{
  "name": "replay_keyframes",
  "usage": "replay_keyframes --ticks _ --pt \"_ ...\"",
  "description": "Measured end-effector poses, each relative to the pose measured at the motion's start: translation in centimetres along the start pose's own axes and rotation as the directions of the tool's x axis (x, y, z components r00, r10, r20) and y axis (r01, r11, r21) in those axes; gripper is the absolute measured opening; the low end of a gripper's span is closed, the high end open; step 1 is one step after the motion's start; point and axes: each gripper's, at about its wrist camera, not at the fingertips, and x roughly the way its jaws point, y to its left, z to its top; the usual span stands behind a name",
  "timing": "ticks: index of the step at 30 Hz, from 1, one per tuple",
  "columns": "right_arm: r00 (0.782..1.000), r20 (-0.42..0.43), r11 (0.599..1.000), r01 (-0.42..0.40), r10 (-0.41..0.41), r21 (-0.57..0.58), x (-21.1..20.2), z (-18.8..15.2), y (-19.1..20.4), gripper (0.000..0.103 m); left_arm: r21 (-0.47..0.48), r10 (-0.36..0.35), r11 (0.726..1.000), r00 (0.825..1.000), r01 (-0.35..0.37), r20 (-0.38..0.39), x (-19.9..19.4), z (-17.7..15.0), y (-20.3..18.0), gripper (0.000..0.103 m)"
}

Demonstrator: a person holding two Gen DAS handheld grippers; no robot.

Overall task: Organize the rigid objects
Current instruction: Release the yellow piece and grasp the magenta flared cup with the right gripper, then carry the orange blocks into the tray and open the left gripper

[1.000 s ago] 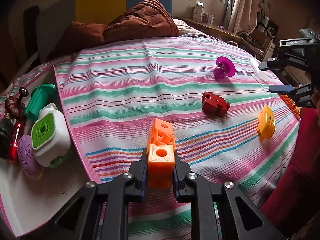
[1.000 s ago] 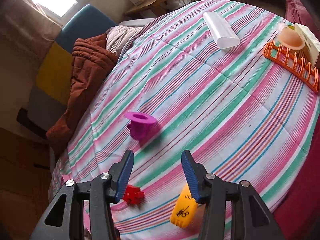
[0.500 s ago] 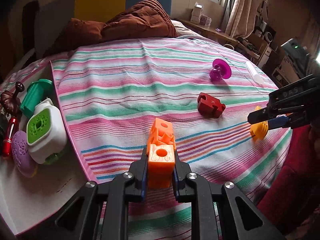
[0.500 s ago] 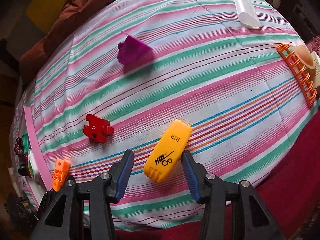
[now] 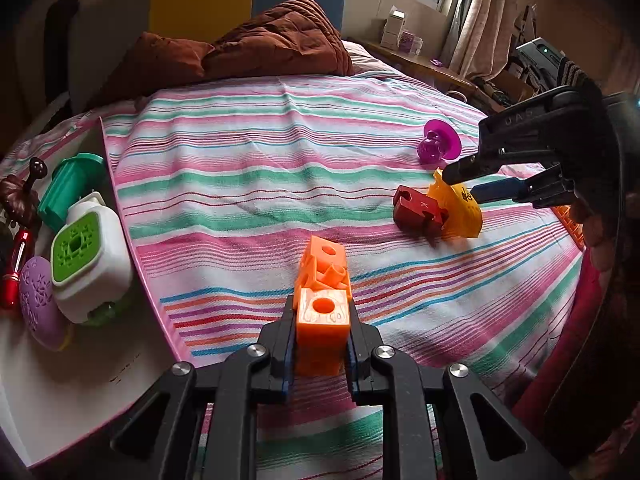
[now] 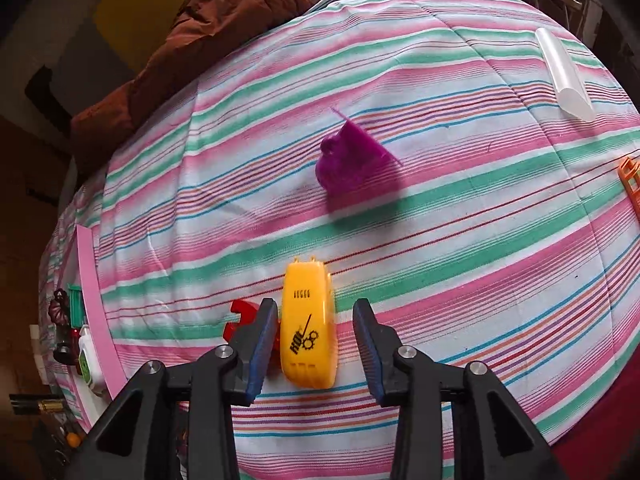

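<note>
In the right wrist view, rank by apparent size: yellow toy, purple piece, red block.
1. Purple piece and yellow toy: similar; the yellow one is nearer, so unsure.
2. Red block: smallest, mostly hidden behind a gripper finger.

Yellow toy [image 6: 307, 326]: black logo reads "HOL" with 2 gear icons and a slash; the small embossed row above it is too small to read. Red block [image 5: 418, 211]: letter "K" on its top face. Right gripper [image 5: 464, 184]: "DAS" embossed on its body, faint. Nothing else legible.
</note>
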Motion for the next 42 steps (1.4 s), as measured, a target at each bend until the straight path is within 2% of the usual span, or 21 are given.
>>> replay_keyframes --ticks 5,12,15,16,17,19,22,26,33,38,42 --pt "0.996 0.091 0.997 -0.025 0.018 0.078 -0.9 1.8 -1.5 0.044 -0.001 0.002 1.000 1.000 -0.002 0.002 0.0 0.0 0.0 0.020" --pt "0.986 0.156 0.969 -0.088 0.052 0.232 2.3 5.7 -1.5 0.044 -0.004 0.001 1.000 1.000 -0.001 0.001 -0.1 -0.1 0.1 0.020" --pt "0.980 0.197 0.964 -0.088 0.038 0.252 3.2 7.4 -1.5 0.044 -0.006 0.002 1.000 1.000 -0.002 0.001 -0.2 -0.1 0.1 0.020" --pt "0.976 0.216 0.968 -0.072 0.019 0.240 3.5 8.0 -1.3 0.044 -0.007 0.002 1.000 1.000 -0.002 0.000 -0.2 -0.1 0.1 0.020" --pt "0.974 0.227 0.975 -0.050 0.000 0.215 3.7 8.6 -1.1 0.039 -0.007 0.002 1.000 1.000 -0.002 0.000 -0.1 -0.1 0.0 0.020" --pt "0.979 0.200 0.989 0.018 -0.048 0.148 4.6 9.5 -0.3 0.033 -0.006 0.004 1.000 1.000 -0.004 -0.002 -0.1 0.0 0.0 0.020" --pt "0.975 0.196 0.994 0.097 -0.106 0.057 5.2 10.0 0.9 0.033 -0.010 0.006 1.000 1.000 -0.006 -0.003 -0.1 0.0 0.0 0.020" --pt "0.976 0.179 0.992 0.123 -0.124 0.016 5.6 10.1 0.8 0.033 -0.005 0.013 1.000 1.000 -0.013 0.001 -0.1 0.0 -0.2 0.020" --pt "0.976 0.195 0.996 0.091 -0.092 0.015 5.4 9.7 0.0 0.034 -0.003 0.019 1.000 1.000 -0.019 0.003 -0.1 -0.1 -0.4 0.020" --pt "0.957 0.222 0.970 0.215 -0.186 -0.113 5.9 9.0 2.3 0.034 0.022 0.035 0.999 0.999 -0.035 0.001 -0.2 -0.1 -0.8 0.019" --pt "0.962 0.212 0.975 0.198 -0.172 -0.104 5.9 9.1 1.8 0.034 0.011 0.033 0.999 0.999 -0.033 -0.008 -0.3 0.1 -0.8 0.019"
